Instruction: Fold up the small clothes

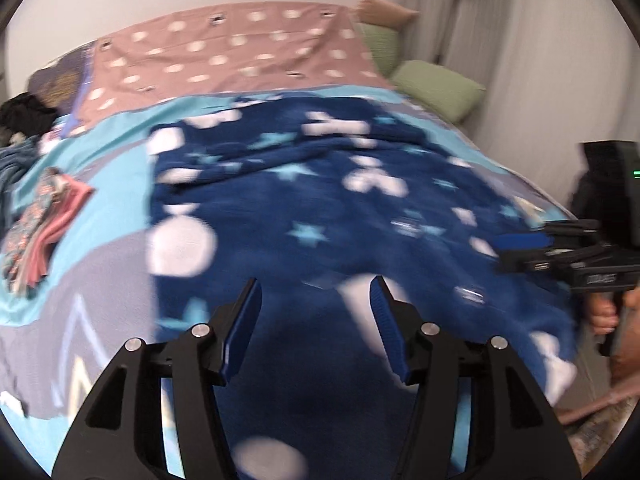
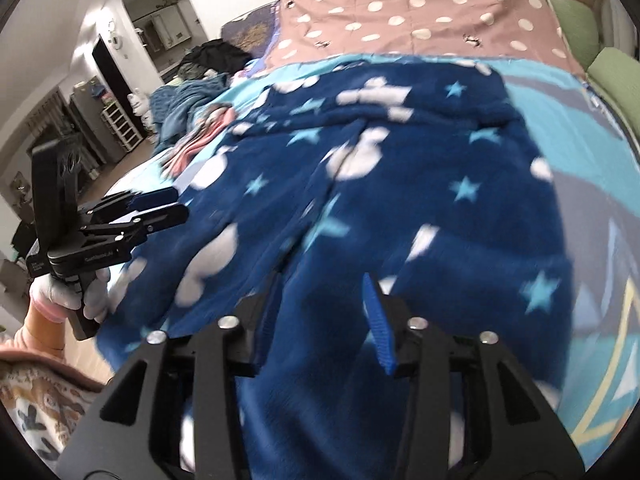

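Observation:
A dark blue fleece garment (image 1: 320, 208) with white shapes and light blue stars lies spread and wrinkled on the bed; it also shows in the right wrist view (image 2: 400, 184). My left gripper (image 1: 316, 292) is open, just above the garment's near edge, holding nothing. It also shows at the left of the right wrist view (image 2: 160, 204). My right gripper (image 2: 320, 292) is open over the garment's near part, empty. It also shows at the right edge of the left wrist view (image 1: 520, 244). Both views are blurred.
The bed has a light blue and grey cover (image 1: 100, 160) and a pink dotted sheet (image 1: 240, 52) at the far end. A folded pink patterned garment (image 1: 40, 220) lies at the left. Green pillows (image 1: 440, 84) sit at the far right. A dark clothes pile (image 2: 216, 56) lies far left.

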`<state>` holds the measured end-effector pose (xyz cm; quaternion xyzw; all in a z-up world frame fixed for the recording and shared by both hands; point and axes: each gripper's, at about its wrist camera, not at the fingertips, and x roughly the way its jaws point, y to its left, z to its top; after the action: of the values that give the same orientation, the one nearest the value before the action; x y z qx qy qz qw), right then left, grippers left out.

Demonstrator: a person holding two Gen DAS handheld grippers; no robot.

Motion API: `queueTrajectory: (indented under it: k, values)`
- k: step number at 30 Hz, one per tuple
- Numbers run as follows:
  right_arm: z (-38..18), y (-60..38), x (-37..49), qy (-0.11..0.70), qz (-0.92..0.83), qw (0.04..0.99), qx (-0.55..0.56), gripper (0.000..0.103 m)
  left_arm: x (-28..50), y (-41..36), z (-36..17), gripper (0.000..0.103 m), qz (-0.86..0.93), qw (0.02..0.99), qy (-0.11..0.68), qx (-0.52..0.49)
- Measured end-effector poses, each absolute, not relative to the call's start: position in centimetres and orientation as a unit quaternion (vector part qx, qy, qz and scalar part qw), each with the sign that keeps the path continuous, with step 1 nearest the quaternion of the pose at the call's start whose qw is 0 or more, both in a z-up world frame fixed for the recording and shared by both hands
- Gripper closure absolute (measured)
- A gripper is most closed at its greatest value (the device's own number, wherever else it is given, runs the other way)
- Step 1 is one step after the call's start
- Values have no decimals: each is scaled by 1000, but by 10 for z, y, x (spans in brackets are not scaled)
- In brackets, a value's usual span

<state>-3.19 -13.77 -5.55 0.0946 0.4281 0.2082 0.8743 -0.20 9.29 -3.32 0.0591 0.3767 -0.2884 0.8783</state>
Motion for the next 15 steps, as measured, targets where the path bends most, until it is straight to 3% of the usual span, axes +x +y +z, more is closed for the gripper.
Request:
queueTrajectory:
  k: [7,15]
  values:
    - [-66,-118,-81,422,232,874,68,71,-65,57,-39,46,-395,833,385,43]
    - [-56,-108,-107,391,274,875,81,71,-75,73,-34,46,-337,862,376,44]
